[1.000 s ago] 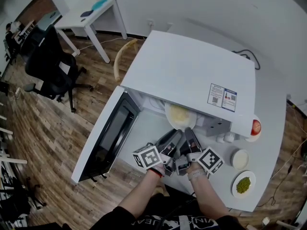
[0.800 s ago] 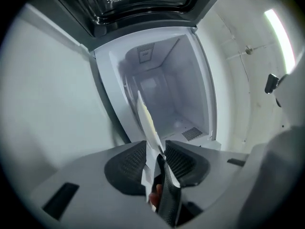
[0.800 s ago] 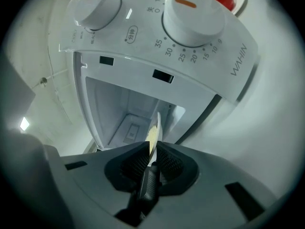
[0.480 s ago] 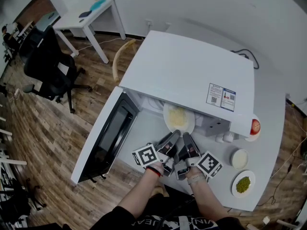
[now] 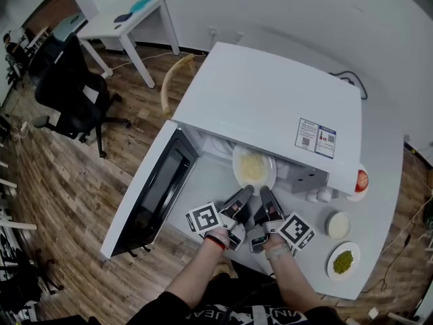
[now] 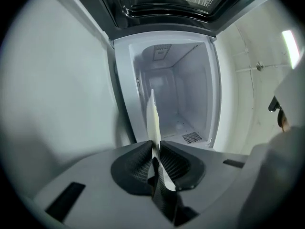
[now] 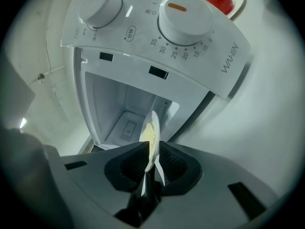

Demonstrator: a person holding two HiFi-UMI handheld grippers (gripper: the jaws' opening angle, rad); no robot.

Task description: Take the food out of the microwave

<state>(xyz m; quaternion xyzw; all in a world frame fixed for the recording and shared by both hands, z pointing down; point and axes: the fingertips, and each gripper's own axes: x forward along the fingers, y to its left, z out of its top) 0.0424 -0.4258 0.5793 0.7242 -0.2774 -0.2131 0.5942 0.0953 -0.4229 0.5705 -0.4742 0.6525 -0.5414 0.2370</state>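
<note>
closing since the earlier frame, my left gripper [image 5: 245, 190] now has its jaws nipped on the near rim of the plate of food [image 5: 254, 168]; my right gripper [image 5: 264, 192] clamps that rim too, inside the open microwave [image 5: 270, 107].

Head view: overhead, steep, far. Gripper views: close, facing microwave [image 5: 270, 107] interior, shared.

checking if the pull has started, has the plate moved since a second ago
Yes, slightly. The plate has slid toward the person: a bit more of it shows from under the front edge of the microwave.
</note>
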